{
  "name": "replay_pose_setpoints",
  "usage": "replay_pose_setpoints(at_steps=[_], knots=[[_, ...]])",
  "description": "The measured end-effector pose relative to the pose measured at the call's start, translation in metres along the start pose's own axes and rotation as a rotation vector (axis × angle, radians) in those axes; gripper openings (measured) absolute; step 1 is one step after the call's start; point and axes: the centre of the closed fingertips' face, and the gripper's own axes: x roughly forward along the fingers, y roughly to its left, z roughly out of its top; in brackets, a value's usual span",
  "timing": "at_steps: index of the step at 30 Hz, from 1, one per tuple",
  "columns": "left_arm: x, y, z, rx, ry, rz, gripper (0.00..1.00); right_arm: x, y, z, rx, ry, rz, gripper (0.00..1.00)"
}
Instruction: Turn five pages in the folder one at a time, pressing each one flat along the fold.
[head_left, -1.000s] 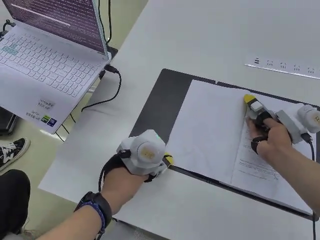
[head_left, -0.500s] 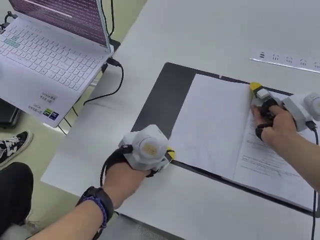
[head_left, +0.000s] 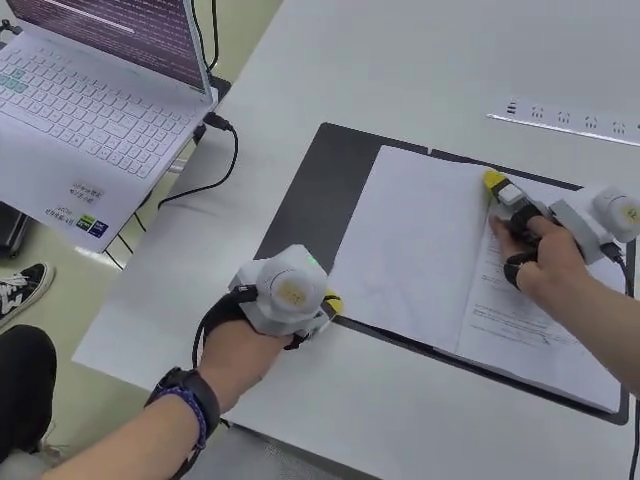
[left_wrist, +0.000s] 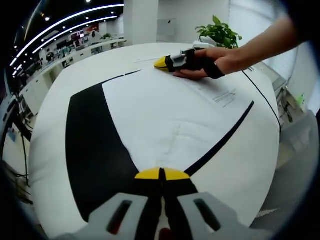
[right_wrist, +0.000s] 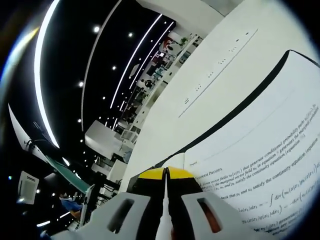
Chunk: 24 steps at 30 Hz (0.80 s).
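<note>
Black folder (head_left: 310, 210) lies open on the white tabletop (head_left: 420, 70), from centre out to 4 o'clock in the head view. A blank white page (head_left: 420, 240) lies flat on its left half and a printed page (head_left: 520, 320) on its right half.

Right gripper (head_left: 494, 181) is at 3 o'clock, fingers together with nothing between them. The yellow tips are at the top end of the fold, where the two pages meet. In the right gripper view the tips (right_wrist: 166, 173) sit at 6 o'clock against the printed page's upper corner (right_wrist: 260, 170), with the folder's black edge (right_wrist: 240, 107) running up toward 2 o'clock.

Left gripper (head_left: 331, 303) is at 7 o'clock, fingers together. The tips are at the folder's near edge, by the lower corner of the blank page. In the left gripper view the tips (left_wrist: 162, 174) are just at that corner; cannot tell whether they touch paper. The right gripper (left_wrist: 161, 62) shows at 12 o'clock there.

Open laptop (head_left: 90, 110) is at 10 o'clock and a power strip (head_left: 565, 125) at 2 o'clock.
</note>
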Motion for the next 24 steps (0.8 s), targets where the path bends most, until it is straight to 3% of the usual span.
replay_pose_setpoints(at_steps=[4, 12, 24], knots=[[0.000, 0.000, 0.000, 0.001, -0.001, 0.000, 0.00, -0.008, 0.003, -0.007, -0.003, 0.013, 0.017, 0.00], [0.000, 0.000, 0.000, 0.002, 0.001, 0.002, 0.00, -0.043, 0.038, -0.033, -0.026, 0.048, 0.046, 0.00], [0.000, 0.000, 0.000, 0.004, -0.002, 0.002, 0.00, -0.071, 0.052, -0.049, -0.015, 0.061, 0.057, 0.00]])
